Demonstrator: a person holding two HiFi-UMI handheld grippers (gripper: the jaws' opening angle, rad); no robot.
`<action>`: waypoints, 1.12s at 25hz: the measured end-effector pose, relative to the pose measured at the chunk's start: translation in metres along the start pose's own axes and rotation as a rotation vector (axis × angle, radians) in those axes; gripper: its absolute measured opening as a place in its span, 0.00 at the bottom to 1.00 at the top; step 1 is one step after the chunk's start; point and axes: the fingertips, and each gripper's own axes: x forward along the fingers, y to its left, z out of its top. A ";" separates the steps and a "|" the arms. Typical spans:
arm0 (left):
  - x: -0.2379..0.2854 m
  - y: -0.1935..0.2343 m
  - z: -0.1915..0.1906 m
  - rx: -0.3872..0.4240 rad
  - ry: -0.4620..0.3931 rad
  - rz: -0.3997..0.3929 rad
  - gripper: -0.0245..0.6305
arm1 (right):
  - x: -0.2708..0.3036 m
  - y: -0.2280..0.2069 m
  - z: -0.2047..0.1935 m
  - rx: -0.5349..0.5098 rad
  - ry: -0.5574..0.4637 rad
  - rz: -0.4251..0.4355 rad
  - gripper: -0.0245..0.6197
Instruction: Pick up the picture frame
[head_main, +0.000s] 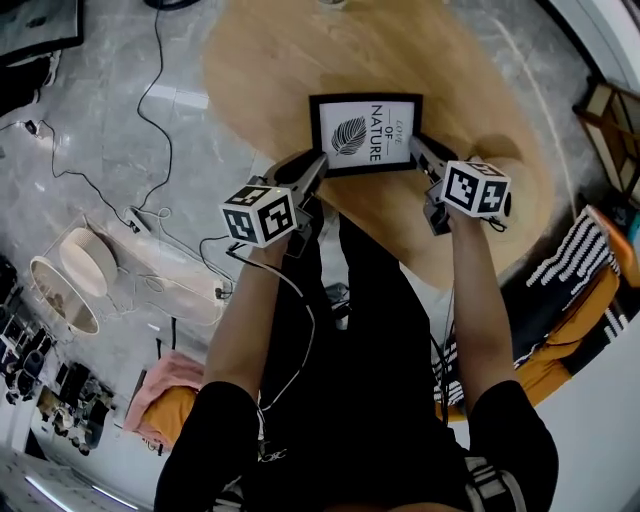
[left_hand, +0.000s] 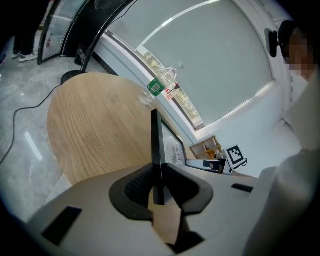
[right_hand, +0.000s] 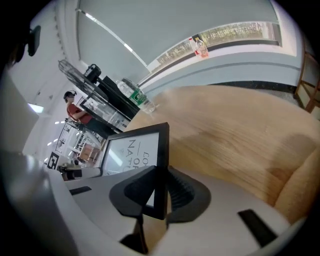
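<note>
The picture frame (head_main: 365, 133) is black with a white leaf print and hangs over the near part of the round wooden table (head_main: 480, 70). My left gripper (head_main: 318, 166) is shut on its left edge, and my right gripper (head_main: 416, 148) is shut on its right edge. In the left gripper view the frame (left_hand: 155, 140) shows edge-on, pinched between the pads of the left gripper (left_hand: 159, 189). In the right gripper view the frame's print (right_hand: 131, 150) faces left, and its black side bar runs down between the pads of the right gripper (right_hand: 160, 196).
A clear plastic bottle (left_hand: 163, 84) (right_hand: 136, 96) stands at the table's far edge. Cables (head_main: 150, 110) and a white fan (head_main: 72, 282) lie on the grey floor to the left. A chair with a striped cushion (head_main: 575, 262) is at the right.
</note>
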 end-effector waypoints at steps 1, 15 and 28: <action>-0.012 -0.010 0.004 0.007 -0.007 -0.011 0.18 | -0.014 0.013 0.004 -0.016 -0.019 -0.008 0.17; -0.274 -0.249 0.136 0.266 -0.246 -0.070 0.18 | -0.291 0.286 0.127 -0.247 -0.444 0.021 0.18; -0.486 -0.428 0.257 0.652 -0.713 -0.010 0.18 | -0.491 0.514 0.242 -0.612 -0.924 0.169 0.17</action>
